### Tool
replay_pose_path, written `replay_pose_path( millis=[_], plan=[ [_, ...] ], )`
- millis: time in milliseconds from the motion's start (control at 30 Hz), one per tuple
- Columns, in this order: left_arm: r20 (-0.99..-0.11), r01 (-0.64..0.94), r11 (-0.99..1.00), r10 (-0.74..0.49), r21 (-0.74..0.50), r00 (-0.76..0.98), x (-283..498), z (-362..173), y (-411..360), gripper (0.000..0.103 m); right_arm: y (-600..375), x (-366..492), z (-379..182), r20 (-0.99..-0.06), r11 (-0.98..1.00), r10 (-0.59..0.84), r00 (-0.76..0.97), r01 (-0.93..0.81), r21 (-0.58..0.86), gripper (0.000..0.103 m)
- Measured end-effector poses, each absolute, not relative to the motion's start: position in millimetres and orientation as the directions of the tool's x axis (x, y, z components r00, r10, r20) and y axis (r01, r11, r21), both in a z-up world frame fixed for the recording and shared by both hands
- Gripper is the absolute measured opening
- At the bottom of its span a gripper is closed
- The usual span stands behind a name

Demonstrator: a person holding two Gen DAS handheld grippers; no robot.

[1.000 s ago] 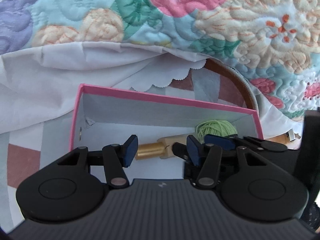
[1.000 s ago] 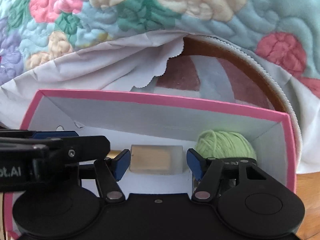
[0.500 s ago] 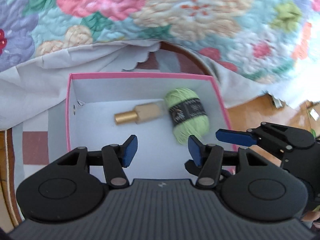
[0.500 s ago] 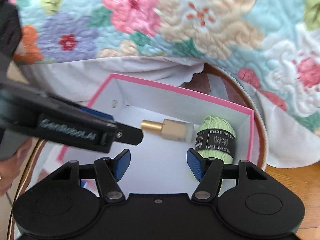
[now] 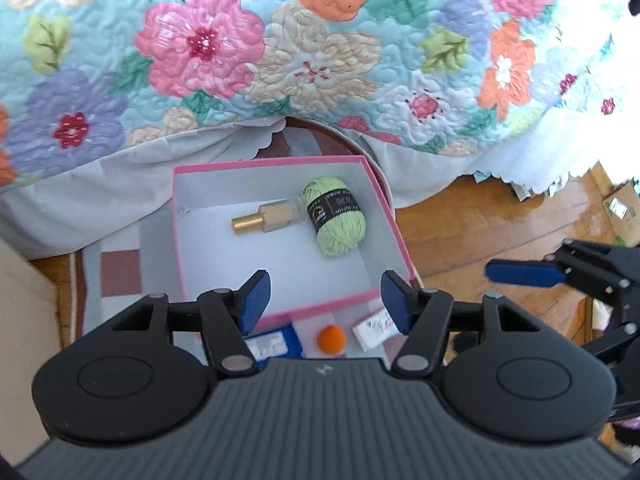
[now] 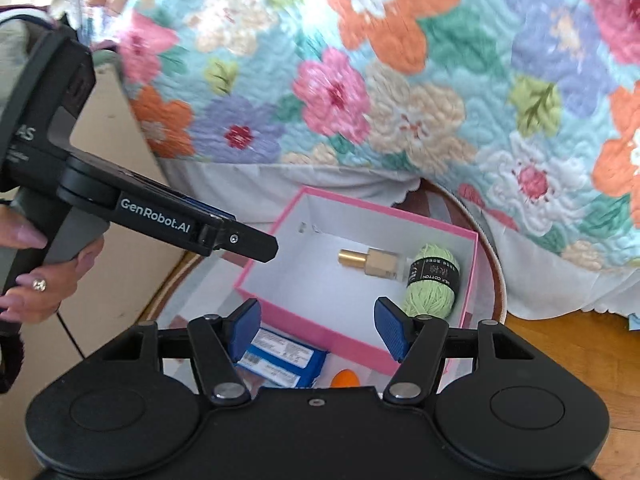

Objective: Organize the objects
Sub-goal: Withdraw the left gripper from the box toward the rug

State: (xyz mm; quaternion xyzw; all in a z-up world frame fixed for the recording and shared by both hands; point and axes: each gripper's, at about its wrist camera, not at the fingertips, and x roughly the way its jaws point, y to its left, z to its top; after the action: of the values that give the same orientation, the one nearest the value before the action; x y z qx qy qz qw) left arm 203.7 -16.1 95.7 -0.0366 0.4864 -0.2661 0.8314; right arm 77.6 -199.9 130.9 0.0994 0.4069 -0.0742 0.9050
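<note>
This is a bedroom in a home. A quilted bedspread (image 5: 304,60) with big stitched flowers fills the view from nine o'clock through twelve to three, its white scalloped edge hanging down over a patterned rug (image 5: 120,268) at eight o'clock. Wooden parquet floor (image 5: 480,220) shows at three o'clock, with a cardboard carton (image 5: 622,210) lying on it near the right edge.
</note>
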Motion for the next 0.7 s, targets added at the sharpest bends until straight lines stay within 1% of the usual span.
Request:
replay_pose_path(
  millis=[133, 200, 300, 467, 600, 700],
  plan=[
    [-0.791, 0.389, 0.863, -0.472, -0.323, 0.39, 174, 104, -6, 0.064, -177, 52, 136, -0.735, 0.977, -0.04, 0.677, 0.181, 0.114, 0.07],
    [-0.794, 0.4, 0.862, -0.467, -0.311, 0.389, 156, 106, -6, 0.066, -165, 37, 133, -0.722, 0.978, -0.047, 0.69, 0.179, 0.107, 0.071],
    [-0.811, 0.415, 0.864, -0.447, -0.283, 0.378, 132, 102, -8, 0.066, -147, 17, 121, -0.719, 0.975, -0.028, 0.695, 0.178, 0.134, 0.071],
    [-0.814, 0.422, 0.849, -0.474, -0.32, 0.336, 99, 85, 1, 0.068, -124, -8, 98, -0.716, 0.965, 0.012, 0.698, 0.18, 0.192, 0.071],
    [-0.839, 0.402, 0.868, -0.433, -0.29, 0.33, 82, 63, 7, 0.068, -112, -18, 75, -0.733, 0.959, 0.038, 0.679, 0.182, 0.218, 0.071],
    [-0.847, 0.384, 0.872, -0.432, -0.304, 0.31, 77, 42, 13, 0.068, -107, -16, 55, -0.749, 0.956, 0.064, 0.66, 0.174, 0.235, 0.071]
  ],
)
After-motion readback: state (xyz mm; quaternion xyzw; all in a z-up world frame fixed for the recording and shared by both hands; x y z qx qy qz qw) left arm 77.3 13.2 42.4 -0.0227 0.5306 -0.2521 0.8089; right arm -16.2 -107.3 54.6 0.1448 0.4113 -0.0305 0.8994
